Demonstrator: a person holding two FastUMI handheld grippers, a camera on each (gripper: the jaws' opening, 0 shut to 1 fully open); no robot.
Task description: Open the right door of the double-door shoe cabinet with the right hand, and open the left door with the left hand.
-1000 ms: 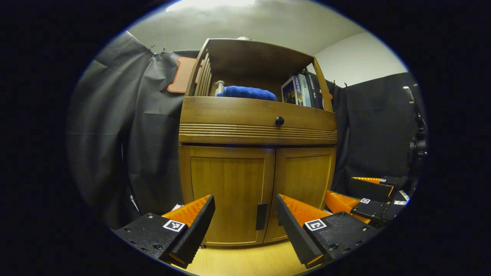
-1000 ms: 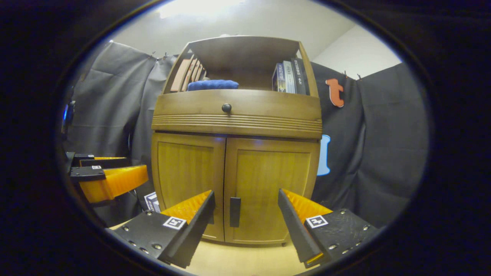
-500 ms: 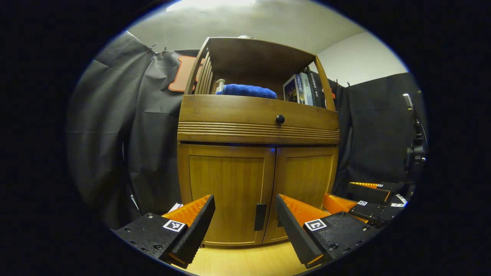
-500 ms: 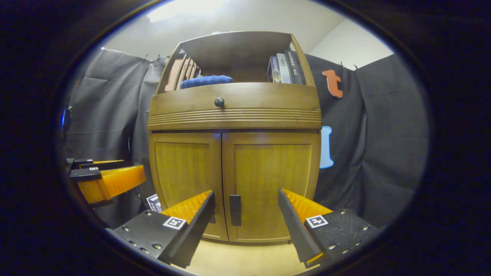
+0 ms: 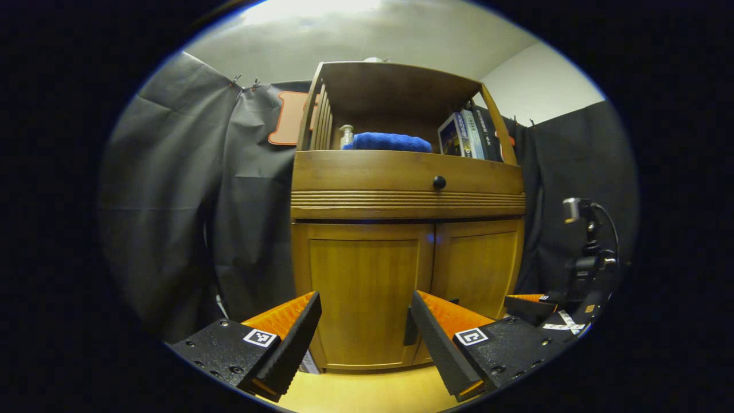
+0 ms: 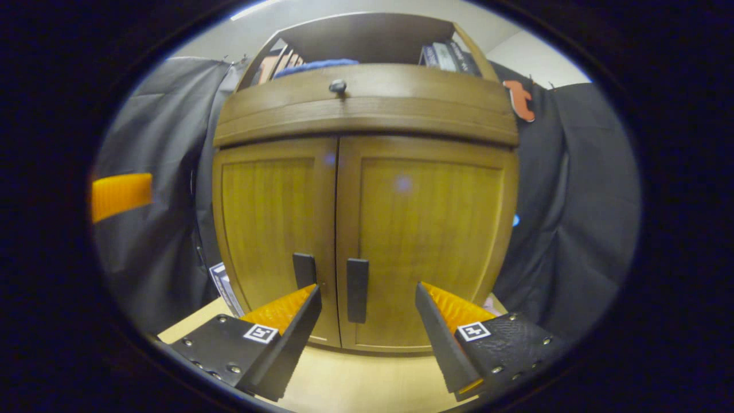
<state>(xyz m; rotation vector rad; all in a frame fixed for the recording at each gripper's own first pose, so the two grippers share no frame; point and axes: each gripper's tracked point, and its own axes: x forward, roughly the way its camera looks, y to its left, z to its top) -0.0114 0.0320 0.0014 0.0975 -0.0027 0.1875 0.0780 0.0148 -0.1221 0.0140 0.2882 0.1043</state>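
Right now the left gripper (image 5: 364, 332) is wide open, with the left door (image 5: 367, 298) ahead. Next, the right gripper (image 6: 367, 330), wide open too, faces the right door's handle (image 6: 356, 289). It might grab the left handle (image 6: 304, 269) just beside it.

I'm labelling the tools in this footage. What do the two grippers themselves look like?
Both look alike. In its own view, the left gripper has two wedge-shaped fingers: ridged orange tops, black ribbed inner pads, and black bolted bases that each carry a small square black-and-white marker. The right gripper has the same orange-and-black fingers with markers.
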